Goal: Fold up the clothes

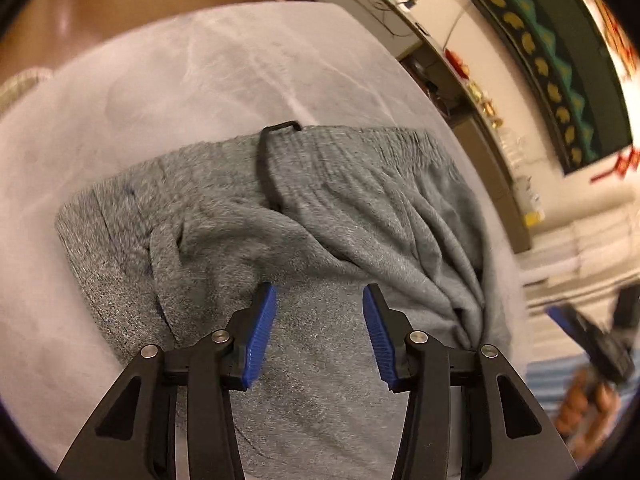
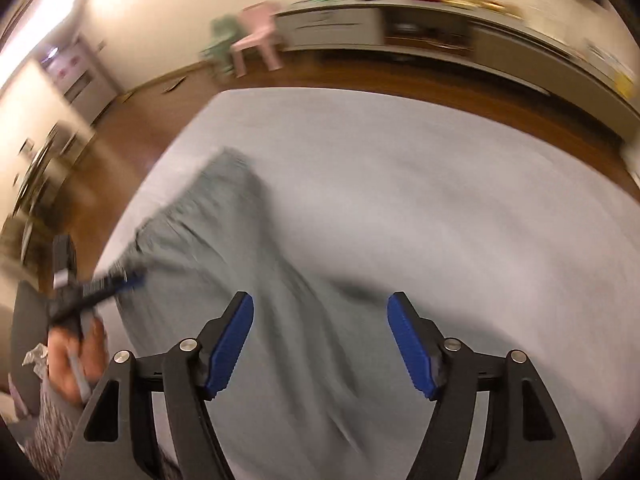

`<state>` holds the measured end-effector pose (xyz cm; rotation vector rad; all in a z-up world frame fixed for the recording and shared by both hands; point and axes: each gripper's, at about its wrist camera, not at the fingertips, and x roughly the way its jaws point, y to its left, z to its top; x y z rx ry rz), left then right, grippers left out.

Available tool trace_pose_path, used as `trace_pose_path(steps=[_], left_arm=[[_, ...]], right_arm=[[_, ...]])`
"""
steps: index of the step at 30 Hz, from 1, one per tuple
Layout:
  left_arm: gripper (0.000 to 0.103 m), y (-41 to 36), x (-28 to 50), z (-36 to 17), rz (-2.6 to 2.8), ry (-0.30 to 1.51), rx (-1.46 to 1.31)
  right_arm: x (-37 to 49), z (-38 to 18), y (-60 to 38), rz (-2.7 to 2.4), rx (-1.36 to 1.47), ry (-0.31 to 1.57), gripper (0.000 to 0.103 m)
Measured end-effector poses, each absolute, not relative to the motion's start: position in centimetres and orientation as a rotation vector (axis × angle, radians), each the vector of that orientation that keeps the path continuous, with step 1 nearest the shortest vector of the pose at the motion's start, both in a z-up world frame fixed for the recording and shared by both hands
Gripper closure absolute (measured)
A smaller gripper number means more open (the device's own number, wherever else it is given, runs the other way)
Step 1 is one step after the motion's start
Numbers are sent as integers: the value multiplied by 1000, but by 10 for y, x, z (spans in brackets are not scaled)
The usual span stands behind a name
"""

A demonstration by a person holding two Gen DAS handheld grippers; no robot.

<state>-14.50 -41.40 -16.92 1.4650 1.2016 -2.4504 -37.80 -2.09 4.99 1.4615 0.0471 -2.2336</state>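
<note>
I note a pink chair (image 2: 256, 36) upper centre, a long grey cabinet (image 2: 400, 30) beside it, wooden floor (image 2: 132, 136) left

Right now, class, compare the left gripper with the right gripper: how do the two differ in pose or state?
1. The left gripper has its jaws set narrower; the right gripper stands wider open.
2. The left gripper hangs over the bunched grey trousers, near the waistband; the right gripper looks along a trouser leg laid over the pale sheet.

Shared: both have blue pads on black fingers, and neither clamps any cloth.
</note>
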Motion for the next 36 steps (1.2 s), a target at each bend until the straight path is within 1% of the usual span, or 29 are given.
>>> trace_pose_path(steps=[2, 6, 7, 8, 9, 10, 12, 14, 16, 17, 18, 19, 21, 22, 24, 26, 27, 28, 29, 30, 31, 32, 33, 34, 35, 36], left_arm=[[55, -418, -144, -170, -2452, 1230, 1472], [54, -429, -144, -161, -2509, 1311, 1420], [54, -434, -143, -158, -2524, 1345, 1385], [53, -440, -141, -155, -2539, 1379, 1342], [52, -449, -139, -152, -2551, 1419, 1294], [49, -457, -136, -149, -2563, 1462, 1244], [44, -468, -131, -146, -2575, 1538, 1173], [39, -475, -125, -145, -2577, 1616, 1130], [32, -479, -119, -144, -2571, 1717, 1084], [30, -481, -115, -143, -2569, 1762, 1063], [24, -479, -112, -142, -2573, 1781, 1060], [20, -471, -113, -140, -2578, 1763, 1080], [20, -458, -115, -139, -2592, 1711, 1140], [20, -450, -117, -140, -2607, 1678, 1185], [20, -438, -123, -143, -2627, 1585, 1260], [24, -431, -131, -150, -2604, 1435, 1300], [57, -430, -133, -151, -2606, 1414, 1279], [98, -430, -134, -148, -2633, 1378, 1272], [98, -430, -134, -143, -2664, 1343, 1248], [98, -432, -123, -130, -2712, 1326, 1165], [98, -437, -106, -114, -2785, 1373, 1061], [98, -442, -92, -104, -2828, 1408, 989], [98, -449, -90, -112, -2777, 1409, 1032], [98, -455, -89, -120, -2725, 1410, 1075], [98, -461, -90, -130, -2666, 1418, 1127], [99, -465, -95, -147, -2587, 1448, 1213]], right_arm=[[-421, 25, -74, -2190, 1492, 45, 31], [-470, -31, -114, -2142, 1589, 79, 31], [-473, -36, -118, -2135, 1607, 110, 38], [-477, -43, -125, -2129, 1618, 146, 52], [-480, -49, -131, -2121, 1634, 173, 93], [-478, -44, -127, -2126, 1633, 179, 96], [-464, -22, -131, -2156, 1528, 149, 96], [-418, 16, -146, -2133, 1338, 137, 96], [-363, 41, -165, -2058, 1195, 141, 96], [-329, 45, -178, -2016, 1136, 186, 96], [-308, 38, -188, -2012, 1117, 250, 96], [-290, 29, -199, -2012, 1102, 315, 96], [-254, 12, -219, -2009, 1072, 446, 96], [-245, 4, -224, -1999, 1085, 466, 96], [-237, -6, -224, -1996, 1105, 437, 96], [-229, -6, -214, -1982, 1109, 363, 96], [-226, -6, -210, -1974, 1110, 320, 96], [-223, -8, -203, -1967, 1128, 292, 94], [-221, -10, -195, -1960, 1147, 267, 92], [-218, -10, -183, -1972, 1171, 260, 82], [-214, -6, -163, -2002, 1192, 249, 66], [-204, 2, -133, -2042, 1189, 221, 54], [-189, 11, -95, -2085, 1162, 201, 48], [-180, 14, -69, -2118, 1147, 203, 35], [-166, 13, -32, -2186, 1148, 227, 29], [-159, 6, 0, -2250, 1192, 247, 29]])
